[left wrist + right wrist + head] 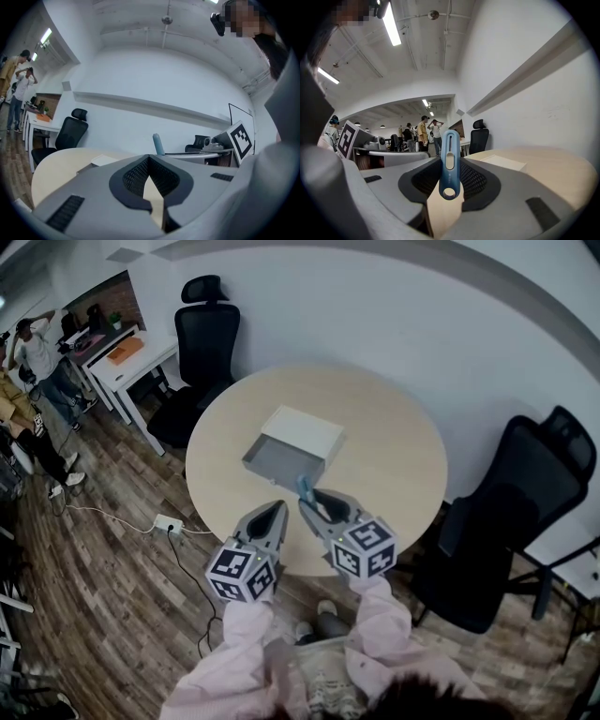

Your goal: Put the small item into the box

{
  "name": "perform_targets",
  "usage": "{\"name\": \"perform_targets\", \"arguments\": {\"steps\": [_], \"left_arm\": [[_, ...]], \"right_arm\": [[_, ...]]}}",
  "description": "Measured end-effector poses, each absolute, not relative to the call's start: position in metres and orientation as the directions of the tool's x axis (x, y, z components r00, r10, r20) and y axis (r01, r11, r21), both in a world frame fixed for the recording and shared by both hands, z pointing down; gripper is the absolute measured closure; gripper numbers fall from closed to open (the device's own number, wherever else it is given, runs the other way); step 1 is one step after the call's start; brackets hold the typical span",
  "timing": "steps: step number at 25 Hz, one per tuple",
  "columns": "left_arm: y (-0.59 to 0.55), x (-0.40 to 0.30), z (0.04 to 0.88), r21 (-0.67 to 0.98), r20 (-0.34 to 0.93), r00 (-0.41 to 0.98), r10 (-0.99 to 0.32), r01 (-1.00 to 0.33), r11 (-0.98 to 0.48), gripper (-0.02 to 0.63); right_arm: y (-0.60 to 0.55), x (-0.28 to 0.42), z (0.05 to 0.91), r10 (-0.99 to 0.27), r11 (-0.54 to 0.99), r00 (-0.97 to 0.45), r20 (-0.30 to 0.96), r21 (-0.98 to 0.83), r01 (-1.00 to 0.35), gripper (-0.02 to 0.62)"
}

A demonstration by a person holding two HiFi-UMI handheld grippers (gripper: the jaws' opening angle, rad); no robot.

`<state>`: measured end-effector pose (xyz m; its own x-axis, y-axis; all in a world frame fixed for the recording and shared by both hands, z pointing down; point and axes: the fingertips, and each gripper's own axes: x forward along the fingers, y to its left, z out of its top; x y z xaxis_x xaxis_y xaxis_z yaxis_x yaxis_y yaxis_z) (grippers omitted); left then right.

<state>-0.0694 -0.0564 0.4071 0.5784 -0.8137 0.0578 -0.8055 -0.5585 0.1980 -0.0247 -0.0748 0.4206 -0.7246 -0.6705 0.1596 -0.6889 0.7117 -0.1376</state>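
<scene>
Fingers [477, 180] of right gripper [450, 161] pinch blue utility knife [450, 151] upright; left gripper [149, 159] fingers pressed together, empty. White drawer box [302, 432] sits open on round table [394, 465].

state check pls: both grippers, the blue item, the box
left gripper: shut, nothing between the jaws
right gripper: shut on blue item
blue item: clamped upright in the right gripper, not yet in the box
box: on the table, grey drawer slid out, looks empty
</scene>
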Motion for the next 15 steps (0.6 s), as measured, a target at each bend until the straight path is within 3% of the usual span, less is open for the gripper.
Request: {"name": "perform_targets", "arguments": {"steps": [15], "left_arm": [[-0.114, -0.075, 0.418, 0.232, 0.082, 0.526, -0.847, -0.836, -0.497, 0.597]], "right_arm": [[-0.138, -0.027, 0.433, -0.613, 0.753, -0.755, 0.232, -0.120, -0.648, 0.468]]}}
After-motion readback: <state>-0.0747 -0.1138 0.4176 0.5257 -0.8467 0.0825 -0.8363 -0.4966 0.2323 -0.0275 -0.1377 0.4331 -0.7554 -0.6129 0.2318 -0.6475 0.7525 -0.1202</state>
